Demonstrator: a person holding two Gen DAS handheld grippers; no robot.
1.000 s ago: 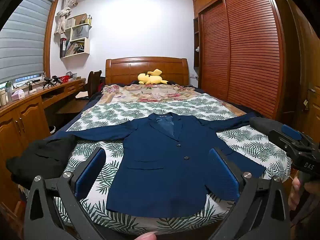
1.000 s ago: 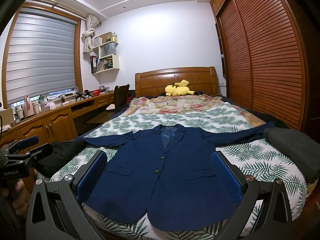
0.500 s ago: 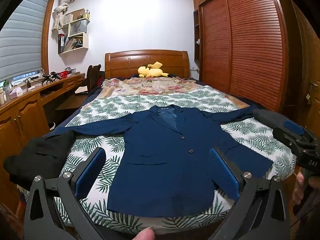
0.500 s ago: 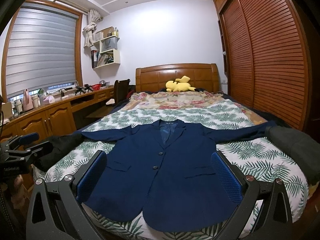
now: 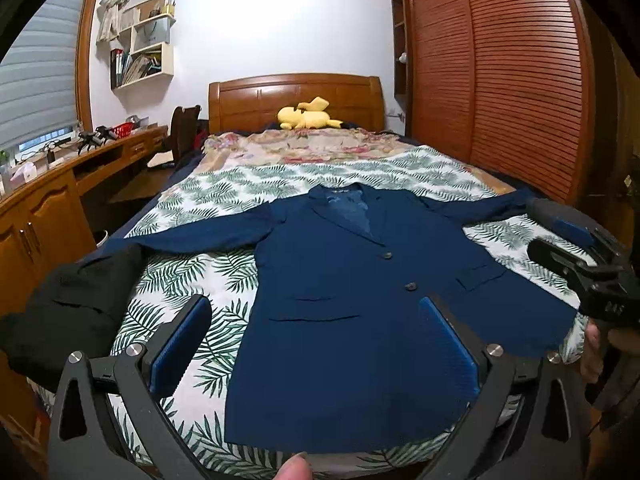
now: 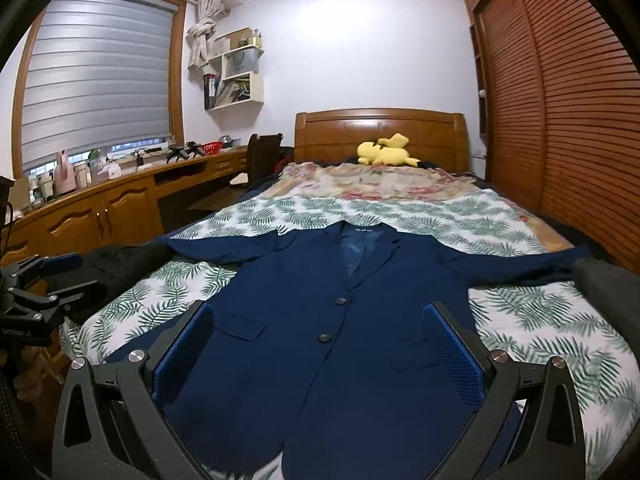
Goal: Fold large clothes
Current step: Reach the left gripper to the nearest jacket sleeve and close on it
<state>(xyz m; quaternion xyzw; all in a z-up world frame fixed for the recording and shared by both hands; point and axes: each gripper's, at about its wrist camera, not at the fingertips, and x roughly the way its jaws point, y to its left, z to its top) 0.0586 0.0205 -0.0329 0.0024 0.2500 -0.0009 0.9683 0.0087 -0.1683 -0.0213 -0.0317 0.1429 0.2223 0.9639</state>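
- Navy blazer (image 5: 352, 300) lies flat, front up, on the leaf-print bedspread (image 5: 188, 272) at the foot of the bed; collar toward the wooden headboard (image 5: 292, 98), hem at the near edge.
- Both sleeves spread sideways. One sleeve end reaches a black garment (image 5: 68, 312) heaped at the bed's left edge; the other reaches a dark grey garment (image 6: 608, 296) at the right edge.
- Two dark buttons (image 6: 340, 301) visible down the front; whether the front is fastened, cannot tell.
- Left gripper (image 5: 316, 344): blue pads (image 5: 180, 348) wide apart, nothing between them, held above the blazer's lower left panel and hem. No contact with the cloth visible.
- Right gripper (image 6: 320, 356): blue pads (image 6: 452, 352) also wide apart, empty, poised over the lower front of the blazer. No contact visible.
- Each gripper appears at the edge of the other's view: the right at the far right of the left wrist view, the left at the far left of the right wrist view.
- Floral blanket (image 5: 316, 148) covers the head half of the bed; yellow plush toy (image 5: 306, 117) sits against the headboard.
- Slatted wardrobe doors (image 5: 500, 72) along the right wall; wooden desk (image 6: 120, 196) under the window at left.
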